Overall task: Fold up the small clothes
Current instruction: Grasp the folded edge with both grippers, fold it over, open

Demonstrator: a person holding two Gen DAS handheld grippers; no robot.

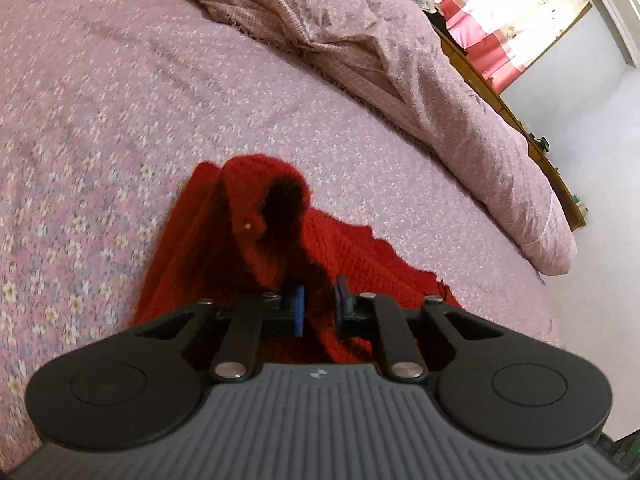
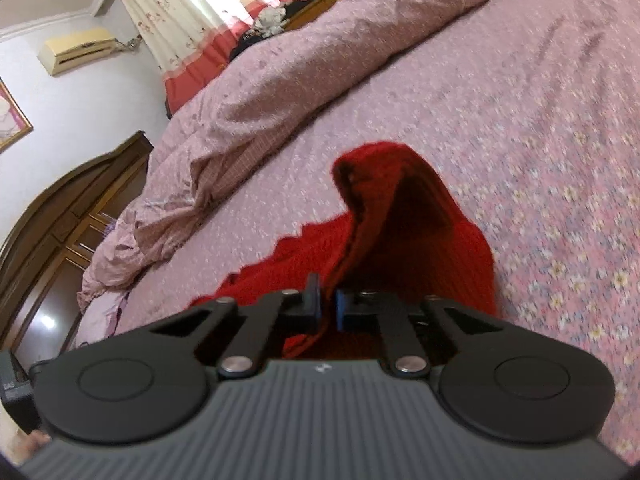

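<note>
Your left claw (image 1: pixel 319 304) grasps the red knit garment (image 1: pixel 256 248): a ridge of the fabric runs between its blue pads (image 1: pixel 299 309), which sit close together with cloth filling the narrow gap. From that claw the knit rises forward into a raised hump with a dark hollow facing you, and the rest spreads flat to either side and ahead on the pink floral bedsheet (image 1: pixel 100 128). Your right claw (image 2: pixel 328 306) is likewise clenched on the red knit garment (image 2: pixel 400 216); a thin folded edge passes between its pads (image 2: pixel 316 304), nearly touching. Ahead and slightly right of it the fabric lifts into a tent-like peak with a shadowed inside, while a scalloped edge lies flat on the bedsheet (image 2: pixel 520 112) ahead and left. Beyond the garment, forward of both claws, a crumpled pink quilt (image 1: pixel 400 80) lies along the far side of the bed. Both views are motion-blurred toward the outer sheet. Far left of the right claw, a wooden wardrobe (image 2: pixel 72 216) and a wall air conditioner (image 2: pixel 76 50).
</note>
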